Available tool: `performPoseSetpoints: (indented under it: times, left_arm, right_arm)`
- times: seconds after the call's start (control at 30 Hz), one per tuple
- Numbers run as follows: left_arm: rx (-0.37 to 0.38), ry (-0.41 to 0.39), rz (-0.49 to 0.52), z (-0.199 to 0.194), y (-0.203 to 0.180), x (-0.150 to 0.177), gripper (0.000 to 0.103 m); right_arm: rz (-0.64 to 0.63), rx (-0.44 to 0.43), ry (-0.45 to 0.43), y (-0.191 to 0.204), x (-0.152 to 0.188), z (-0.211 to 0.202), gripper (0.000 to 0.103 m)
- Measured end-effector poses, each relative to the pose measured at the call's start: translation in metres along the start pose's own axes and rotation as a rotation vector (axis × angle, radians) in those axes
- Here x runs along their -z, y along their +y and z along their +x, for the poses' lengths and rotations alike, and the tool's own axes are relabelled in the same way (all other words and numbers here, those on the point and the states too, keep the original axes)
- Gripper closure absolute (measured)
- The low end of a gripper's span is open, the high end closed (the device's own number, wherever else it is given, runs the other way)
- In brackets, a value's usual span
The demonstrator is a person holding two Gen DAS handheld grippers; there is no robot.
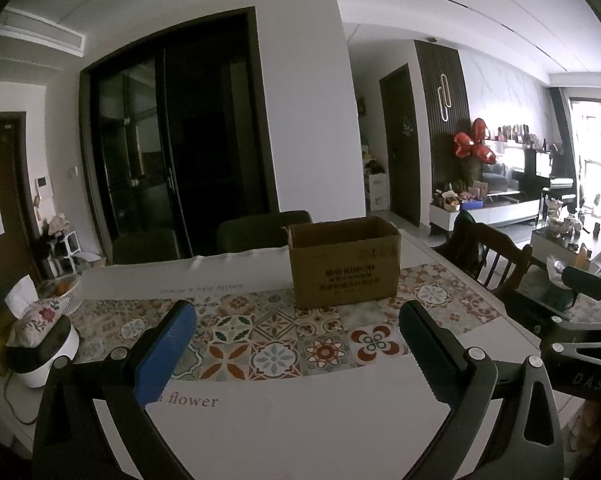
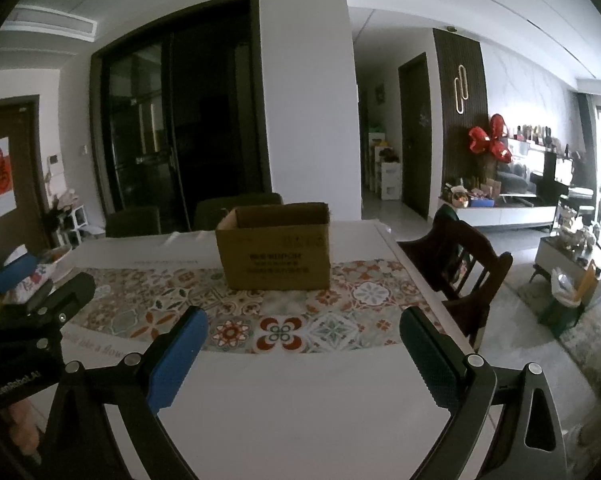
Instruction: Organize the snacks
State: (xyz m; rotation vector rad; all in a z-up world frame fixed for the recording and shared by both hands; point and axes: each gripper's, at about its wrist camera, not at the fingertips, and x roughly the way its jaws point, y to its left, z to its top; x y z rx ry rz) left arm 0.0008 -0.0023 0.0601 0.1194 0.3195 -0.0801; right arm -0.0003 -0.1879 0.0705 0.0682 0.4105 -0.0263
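Note:
An open brown cardboard box [image 1: 344, 264] [image 2: 274, 248] stands on the far half of the table, on the patterned runner [image 1: 276, 340] [image 2: 260, 312]. Its inside is hidden from both views. No snacks show on the table. My left gripper [image 1: 298, 320] hovers open over the near side, well short of the box, with nothing between its fingers. My right gripper [image 2: 304, 326] is open too, beside it on the right and likewise short of the box. In the left wrist view the right tool's black body [image 1: 576, 344] shows at the right edge; in the right wrist view the left tool [image 2: 32, 320] is at the left.
A tissue holder on a white appliance [image 1: 40, 340] and a small white basket [image 1: 62, 290] sit at the table's left end. Dark chairs [image 1: 260, 232] stand behind the table. A wooden chair [image 2: 460, 272] is at its right side. The white tablecloth [image 2: 300, 400] covers the near part.

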Motion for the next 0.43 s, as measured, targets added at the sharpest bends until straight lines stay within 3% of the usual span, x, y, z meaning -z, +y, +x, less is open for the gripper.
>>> performPoseSetpoints:
  times: [0.43]
  left_arm:
    - [0.006,0.012,-0.002,0.0008,-0.0017,-0.0034,0.000]
  right_arm:
    - [-0.003,0.004,-0.008,0.0003,-0.0003,-0.0018,0.005]
